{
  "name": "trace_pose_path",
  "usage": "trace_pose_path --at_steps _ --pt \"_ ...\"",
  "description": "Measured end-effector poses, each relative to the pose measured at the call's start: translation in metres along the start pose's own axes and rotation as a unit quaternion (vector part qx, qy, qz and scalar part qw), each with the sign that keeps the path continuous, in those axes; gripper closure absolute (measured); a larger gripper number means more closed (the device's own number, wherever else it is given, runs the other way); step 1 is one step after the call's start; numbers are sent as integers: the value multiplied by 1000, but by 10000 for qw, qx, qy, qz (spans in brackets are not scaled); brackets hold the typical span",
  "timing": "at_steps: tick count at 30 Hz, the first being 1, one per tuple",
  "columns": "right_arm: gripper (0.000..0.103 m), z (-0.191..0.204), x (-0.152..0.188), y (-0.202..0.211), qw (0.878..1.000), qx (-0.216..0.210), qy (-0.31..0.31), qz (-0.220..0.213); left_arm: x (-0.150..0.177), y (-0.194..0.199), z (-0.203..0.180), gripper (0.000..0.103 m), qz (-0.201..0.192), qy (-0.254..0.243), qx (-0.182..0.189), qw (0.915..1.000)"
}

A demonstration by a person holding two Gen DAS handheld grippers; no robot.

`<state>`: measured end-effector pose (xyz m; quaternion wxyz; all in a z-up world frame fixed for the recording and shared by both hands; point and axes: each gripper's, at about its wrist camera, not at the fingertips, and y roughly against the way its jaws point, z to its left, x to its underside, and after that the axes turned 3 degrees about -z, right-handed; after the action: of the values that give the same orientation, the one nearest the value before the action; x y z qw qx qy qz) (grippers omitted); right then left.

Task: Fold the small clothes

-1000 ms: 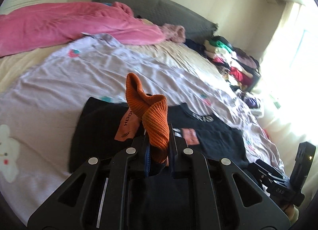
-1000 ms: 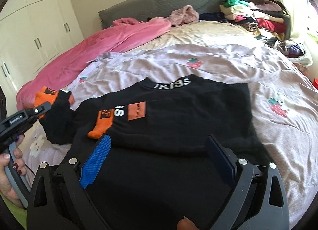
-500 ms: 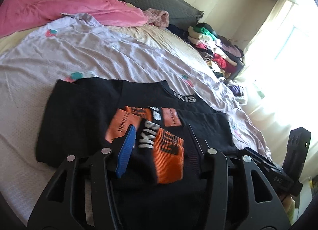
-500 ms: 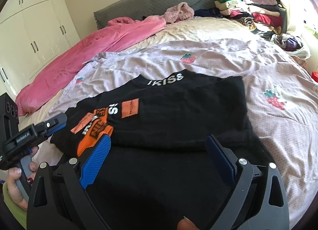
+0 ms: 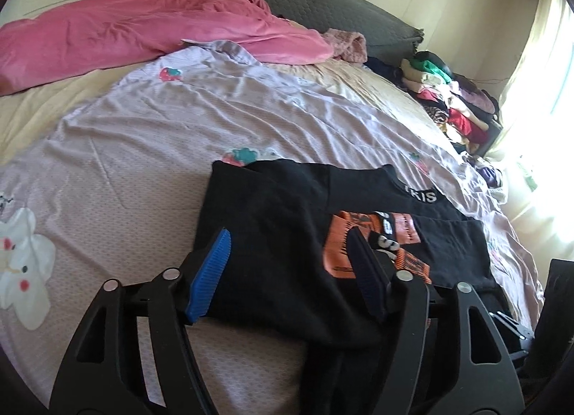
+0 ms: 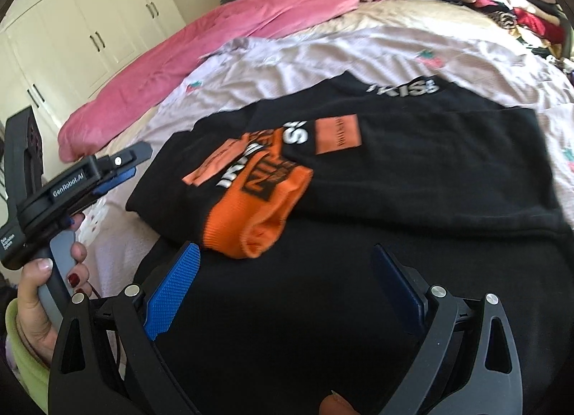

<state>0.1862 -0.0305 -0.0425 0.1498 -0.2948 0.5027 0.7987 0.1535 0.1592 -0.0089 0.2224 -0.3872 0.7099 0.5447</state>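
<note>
A black sweatshirt point(image 5: 287, 221) with orange patches and white lettering lies flat on the lilac bedsheet point(image 5: 150, 149). Its sleeve with the orange cuff point(image 6: 258, 214) is folded across the chest. My left gripper point(image 5: 287, 257) is open and empty, hovering over the sweatshirt's left side; it also shows in the right wrist view point(image 6: 122, 171). My right gripper point(image 6: 283, 282) is open and empty above the lower hem of the sweatshirt point(image 6: 412, 178), just behind the orange cuff.
A pink blanket point(image 5: 136, 31) lies along the head of the bed by the grey headboard point(image 5: 308, 2). A pile of clothes point(image 5: 452, 106) sits at the bed's far right. White wardrobe doors point(image 6: 89, 31) stand at the left.
My left gripper let go of the orange-cuffed sleeve, which now lies folded across the chest. It opened and shifted left. My right gripper moved closer to the cuff.
</note>
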Motion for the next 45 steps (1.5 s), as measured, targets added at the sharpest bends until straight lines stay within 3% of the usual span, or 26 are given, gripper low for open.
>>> trace_pose_path --at_steps 6,11,20,24,27,28,35,45 --pt "8 9 -4 -20 9997 -159 -69 180 1 2 4 33 -26 -22 -142 9999" --pt "22 9 -10 -32 9989 -296 -283 241 1 3 8 33 -71 36 -199 9998" --pt "60 16 -15 -48 9984 -428 -93 353 3 0 8 32 -36 11 -253 9997" --pt "79 23 -18 -38 9991 -362 183 127 3 0 10 32 -27 44 -240 9997" --pt "82 27 -23 -26 9986 -290 419 -115 2 1 10 32 -48 35 -265 9996" --pt "93 27 -26 -22 9982 -286 488 -192 2 1 10 32 -66 34 -272 9996" --pt "94 13 -49 5 9946 47 817 -635 1 4 13 32 -123 75 -279 9995" --pt "94 -43 -66 39 9888 797 771 -1001 0 3 10 32 -154 -46 -266 9995"
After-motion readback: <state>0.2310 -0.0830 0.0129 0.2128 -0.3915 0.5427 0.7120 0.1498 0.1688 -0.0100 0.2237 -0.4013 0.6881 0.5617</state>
